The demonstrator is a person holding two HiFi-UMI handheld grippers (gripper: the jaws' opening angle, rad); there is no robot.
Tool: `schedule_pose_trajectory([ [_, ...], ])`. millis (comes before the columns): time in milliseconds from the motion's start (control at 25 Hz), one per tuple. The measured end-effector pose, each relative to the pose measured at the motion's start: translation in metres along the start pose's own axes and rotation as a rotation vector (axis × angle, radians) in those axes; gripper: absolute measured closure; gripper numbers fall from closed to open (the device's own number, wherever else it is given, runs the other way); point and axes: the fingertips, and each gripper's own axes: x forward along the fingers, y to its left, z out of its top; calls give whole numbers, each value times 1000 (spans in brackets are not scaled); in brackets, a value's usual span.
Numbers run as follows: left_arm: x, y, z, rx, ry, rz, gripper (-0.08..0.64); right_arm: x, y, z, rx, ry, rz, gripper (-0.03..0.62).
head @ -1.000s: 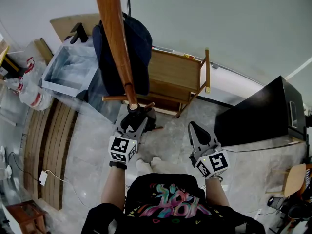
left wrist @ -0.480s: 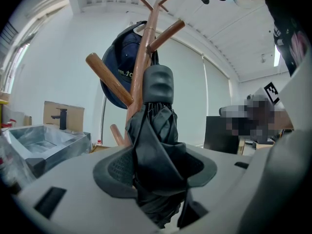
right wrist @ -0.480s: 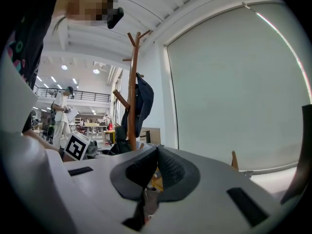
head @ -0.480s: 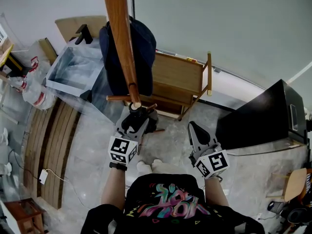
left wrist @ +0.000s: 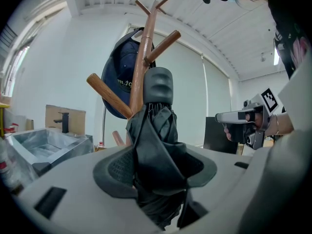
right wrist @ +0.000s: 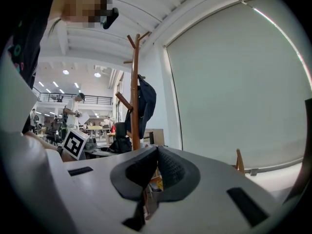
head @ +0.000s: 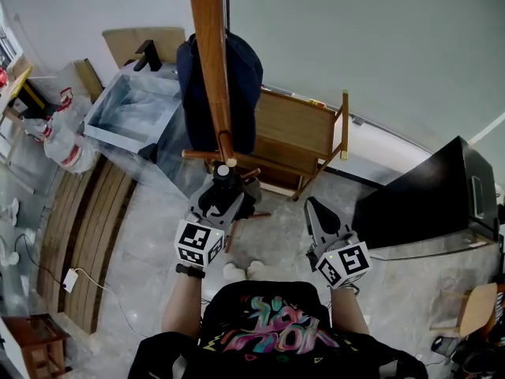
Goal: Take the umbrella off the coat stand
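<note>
A folded black umbrella (left wrist: 156,145) stands upright between the pads of my left gripper (left wrist: 155,172), which is shut on its cloth. Its black handle (left wrist: 159,84) points up, just in front of the wooden coat stand (left wrist: 141,57) and below its pegs. In the head view the left gripper (head: 223,200) holds the umbrella (head: 226,186) right beside the stand's pole (head: 211,61). I cannot tell whether the umbrella touches a peg. My right gripper (right wrist: 155,152) is shut and holds nothing; it hangs apart to the right (head: 316,212).
A navy cap (head: 241,81) hangs on the stand's far side. Behind the stand are a wooden folding rack (head: 296,133), a plastic-wrapped metal sink (head: 134,113) at the left and a black cabinet (head: 426,192) at the right. Wooden slats (head: 83,235) lie on the floor.
My left gripper has risen slightly with the umbrella, still next to the pole. The right gripper has stayed where it was.
</note>
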Motion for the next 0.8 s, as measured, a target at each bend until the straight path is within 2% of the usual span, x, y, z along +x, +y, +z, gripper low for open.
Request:
schedule_pose_trajectory([
  [560,-22,-17,27,14,-41,-19,313,-7,6,3,4,-3,13,577],
  [800,-34,-27,38,44,-58,-25,313,-9,12,5,-2,-17,35,577],
])
